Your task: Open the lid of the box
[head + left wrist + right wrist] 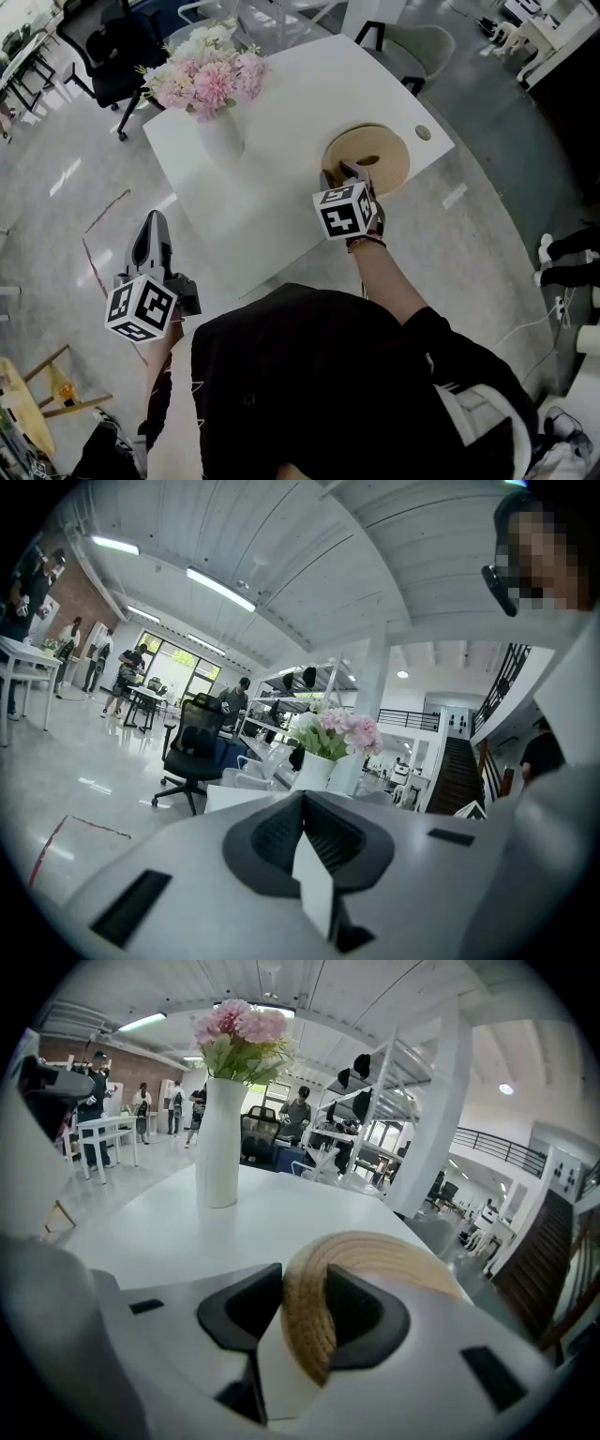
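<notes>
Lid [314, 1330] of the woven box [401, 176] has its near rim clamped between the two pads of the right claw [302, 1283]. The box stands near the right-hand edge of the white surface [281, 122]. Farther back on that surface is a white vase [220, 136] of pink and white flowers [202, 75], well apart from the box. The left claw [302, 799] has its pads together with nothing between them and hangs off the surface's left side, above the floor [56, 178]. A black office chair [112, 42] stands beyond.
</notes>
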Tool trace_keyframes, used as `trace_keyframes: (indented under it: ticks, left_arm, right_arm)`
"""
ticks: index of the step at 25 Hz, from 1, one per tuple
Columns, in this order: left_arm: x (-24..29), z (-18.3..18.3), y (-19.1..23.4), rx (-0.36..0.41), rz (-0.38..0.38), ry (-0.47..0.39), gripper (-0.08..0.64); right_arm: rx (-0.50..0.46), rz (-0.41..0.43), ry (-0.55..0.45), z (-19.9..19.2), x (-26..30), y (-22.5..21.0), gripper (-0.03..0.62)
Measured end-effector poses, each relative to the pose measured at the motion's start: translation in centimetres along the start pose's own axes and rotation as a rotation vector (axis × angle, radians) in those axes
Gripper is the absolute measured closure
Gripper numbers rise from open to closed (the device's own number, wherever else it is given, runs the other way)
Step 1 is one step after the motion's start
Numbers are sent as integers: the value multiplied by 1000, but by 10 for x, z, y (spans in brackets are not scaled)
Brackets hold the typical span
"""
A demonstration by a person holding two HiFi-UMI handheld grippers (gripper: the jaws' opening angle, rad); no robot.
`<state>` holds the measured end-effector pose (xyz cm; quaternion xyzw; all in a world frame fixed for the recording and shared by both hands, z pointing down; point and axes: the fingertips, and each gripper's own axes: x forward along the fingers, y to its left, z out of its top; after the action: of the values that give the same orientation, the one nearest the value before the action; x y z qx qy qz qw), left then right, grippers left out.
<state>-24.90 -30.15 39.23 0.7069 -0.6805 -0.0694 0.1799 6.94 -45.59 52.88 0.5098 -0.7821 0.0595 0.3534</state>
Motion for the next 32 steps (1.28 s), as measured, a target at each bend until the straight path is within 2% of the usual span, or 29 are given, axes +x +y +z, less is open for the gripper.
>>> trace_keyframes:
  ticks: [6, 16, 21, 32]
  left_arm:
    - [-1, 0, 2, 1, 3, -3, 549]
    - [-2, 2, 4, -2, 10, -13, 549]
    - [1, 4, -1, -1, -1, -10, 549]
    - [8, 13, -15, 16, -31, -16, 549]
  right_arm:
    - [0, -4, 1, -1, 2, -1, 443]
    - [118, 39, -2, 3, 2, -7, 453]
    - [137, 50, 1, 3, -4, -12, 457]
    - [243, 111, -46, 13, -19, -19, 457]
